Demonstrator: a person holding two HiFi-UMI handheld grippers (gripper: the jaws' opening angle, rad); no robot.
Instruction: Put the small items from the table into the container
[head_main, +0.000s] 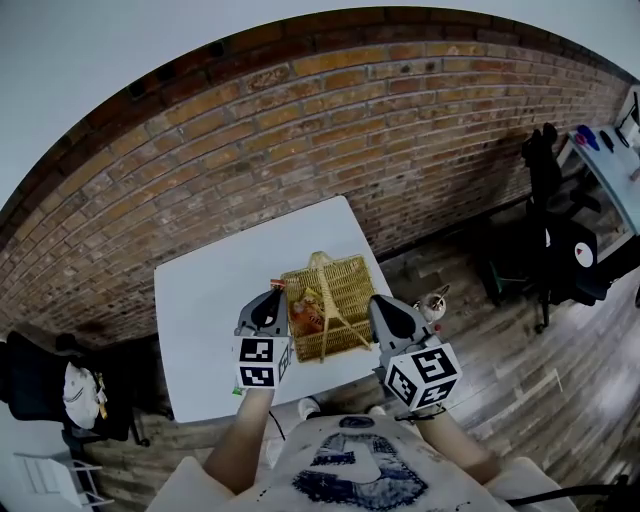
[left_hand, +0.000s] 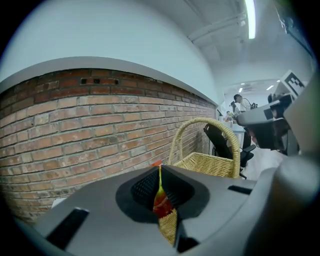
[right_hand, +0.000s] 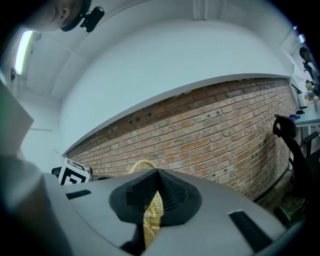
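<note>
I can read no word, number or brand anywhere. The only signs are the black-and-white square markers on my left hand-held gripper and on my right hand-held gripper, both near me, and they carry patterns, not letters. The dark print on my shirt is too blurred to read.
</note>
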